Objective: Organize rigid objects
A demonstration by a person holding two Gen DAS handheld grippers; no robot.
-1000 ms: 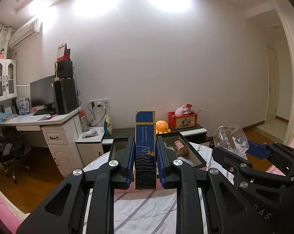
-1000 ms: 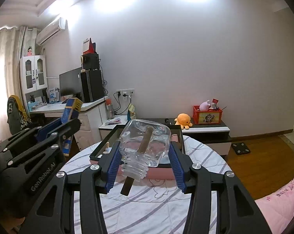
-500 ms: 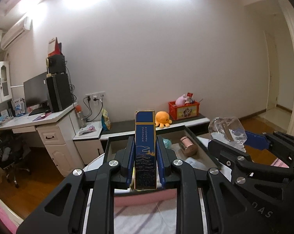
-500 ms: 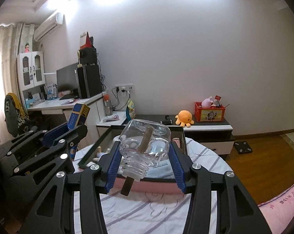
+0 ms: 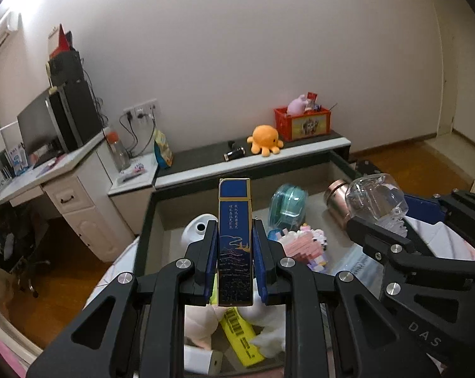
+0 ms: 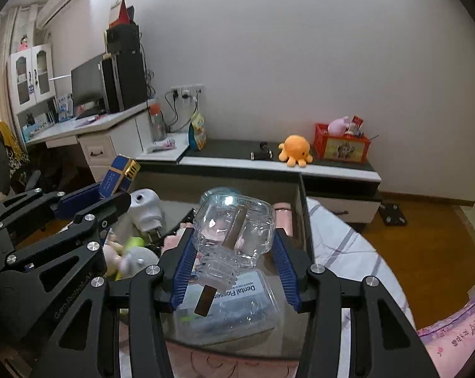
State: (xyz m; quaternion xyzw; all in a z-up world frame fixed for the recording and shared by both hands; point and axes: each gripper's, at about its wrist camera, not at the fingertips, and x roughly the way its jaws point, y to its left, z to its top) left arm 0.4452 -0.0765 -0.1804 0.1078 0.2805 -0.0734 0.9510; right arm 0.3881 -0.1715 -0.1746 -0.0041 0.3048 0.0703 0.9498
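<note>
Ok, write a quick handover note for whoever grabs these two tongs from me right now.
Left tongs: shut on the blue box, held upright over the tray.
Right tongs: shut on the clear bottle, which has a brown stick inside, over the dental floss pack.
Already in the tray: pink flask, teal case, white plug.
Left to do: set both held items into the tray.

White wall, wooden floor, desk at left.

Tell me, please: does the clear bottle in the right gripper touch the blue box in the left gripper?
Apart. The right wrist view shows the clear bottle between the right gripper pads, and the blue box far off at the left gripper, with open space between them.
</note>
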